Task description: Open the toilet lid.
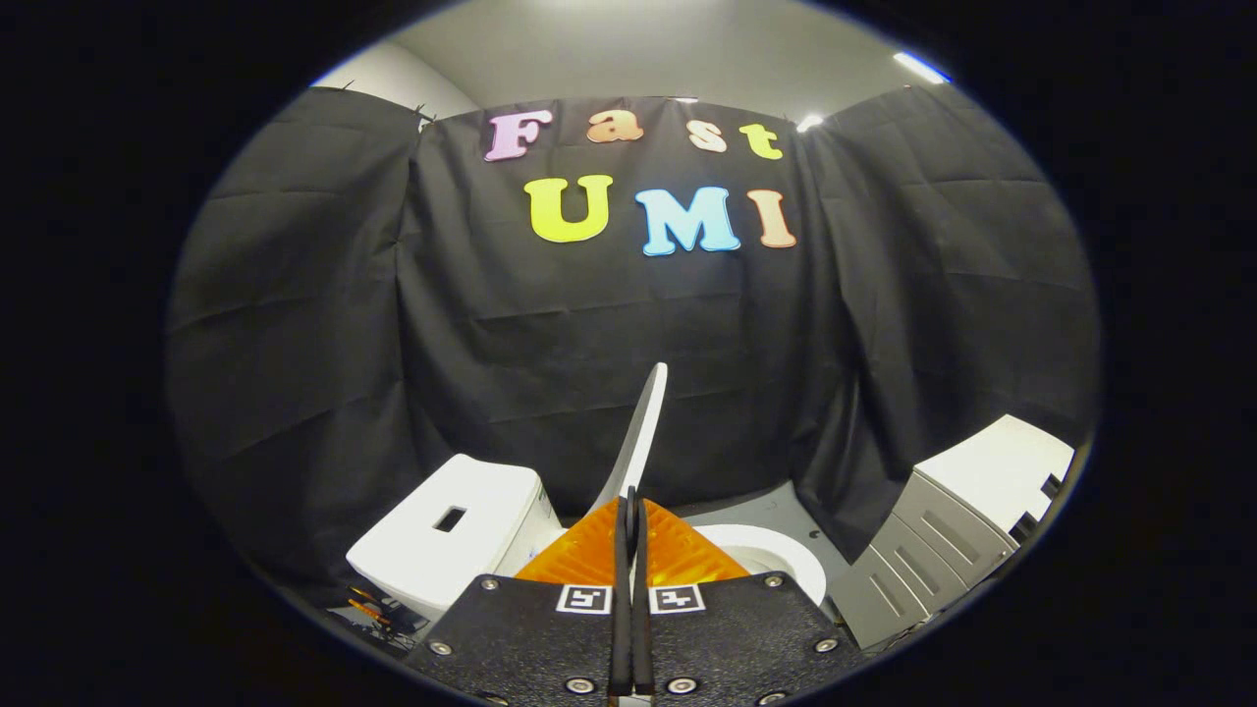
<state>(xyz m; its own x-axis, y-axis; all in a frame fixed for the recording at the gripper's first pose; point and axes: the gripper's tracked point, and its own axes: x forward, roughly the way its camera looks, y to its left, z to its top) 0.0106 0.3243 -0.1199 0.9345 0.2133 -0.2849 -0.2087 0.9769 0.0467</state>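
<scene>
Gripper: the gripper (631, 511) points forward and slightly up, its 2 fingers brought together with almost no gap, clamped on the lower edge of the toilet lid.
Fingers: both fingers (621, 550) press flat against the lid, 1 on each face; only a thin sliver of white shows between them.
Toilet lid: the toilet lid (640, 432) is raised and seen edge-on, rising from between the fingertips and leaning a little to the right at its top; it stands roughly upright, well clear of the bowl.
Toilet bowl: the white rim of the toilet bowl (786, 555) lies open just right of the fingers, low and near.
Tank: the white tank (447, 540) sits left of the lid, with a small dark rectangular opening in its top.
Cabinet: a grey cabinet (933, 550) with drawer fronts and a pale top stands at the far right, apart from the bowl.
Cables: a few thin orange and dark cables (368, 607) lie on the floor near the tank's left base; what they are exactly is too small to tell.
Backdrop: black cloth (295, 324) hangs behind everything, creased in folds.
Ceiling: pale, with 2 bright lights (918, 67) at the upper right.
</scene>
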